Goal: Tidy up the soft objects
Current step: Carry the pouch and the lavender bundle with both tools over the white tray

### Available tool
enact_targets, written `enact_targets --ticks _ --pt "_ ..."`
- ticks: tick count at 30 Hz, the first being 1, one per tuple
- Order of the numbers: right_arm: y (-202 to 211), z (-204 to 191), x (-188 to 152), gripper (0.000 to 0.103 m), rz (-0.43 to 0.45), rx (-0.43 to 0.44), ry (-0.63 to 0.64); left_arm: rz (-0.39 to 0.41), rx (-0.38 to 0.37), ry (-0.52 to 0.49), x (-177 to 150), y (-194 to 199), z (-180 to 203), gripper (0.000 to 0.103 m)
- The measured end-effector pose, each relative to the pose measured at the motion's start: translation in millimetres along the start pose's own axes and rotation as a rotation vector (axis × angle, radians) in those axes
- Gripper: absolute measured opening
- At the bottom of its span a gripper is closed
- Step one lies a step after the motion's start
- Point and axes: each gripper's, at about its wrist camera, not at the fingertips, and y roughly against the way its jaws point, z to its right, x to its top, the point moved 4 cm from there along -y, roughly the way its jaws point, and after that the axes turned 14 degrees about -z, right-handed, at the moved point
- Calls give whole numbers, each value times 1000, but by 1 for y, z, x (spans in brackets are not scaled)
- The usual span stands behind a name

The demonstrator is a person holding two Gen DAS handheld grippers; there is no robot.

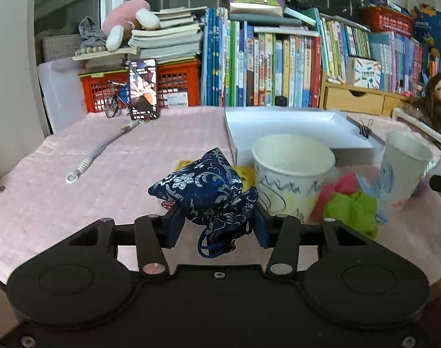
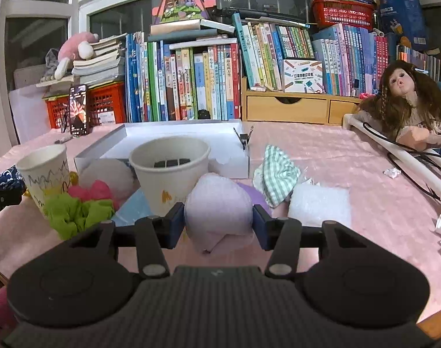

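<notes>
My left gripper (image 1: 217,217) is shut on a dark blue brocade pouch (image 1: 205,191) with a silver pattern and holds it just above the pink tablecloth, left of a scribbled paper cup (image 1: 290,174). My right gripper (image 2: 219,220) is shut on a pale lilac soft ball (image 2: 217,211), in front of a second paper cup (image 2: 169,171). Green (image 2: 72,211) and pink (image 2: 92,191) crumpled soft pieces lie between the cups. A green checked cloth (image 2: 275,174) and a white foam pad (image 2: 319,203) lie to the right. A white shallow box (image 2: 174,136) stands behind the cups.
A phone on a stand (image 1: 142,88), a toy bicycle (image 1: 114,103) and a coiled cord (image 1: 101,150) are at the far left. Books and red crates line the back. A doll (image 2: 409,104), a white tube and black cable sit at the right edge.
</notes>
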Motion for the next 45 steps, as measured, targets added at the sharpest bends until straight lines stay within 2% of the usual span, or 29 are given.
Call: enact_targets --ticks 12,29,34,45 --pt "14 15 27 55 48 -30 -9 74 -4 -11 46 18 -14 46" --pt "-15 26 97 55 6 -26 18 81 -115 -115 123 4 25 46" --pt "-28 27 113 55 -24 -21 33 52 -150 -139 148 -8 40 46" --pt "-66 11 154 55 -114 48 105 -98 -241 -150 197 -57 71 46"
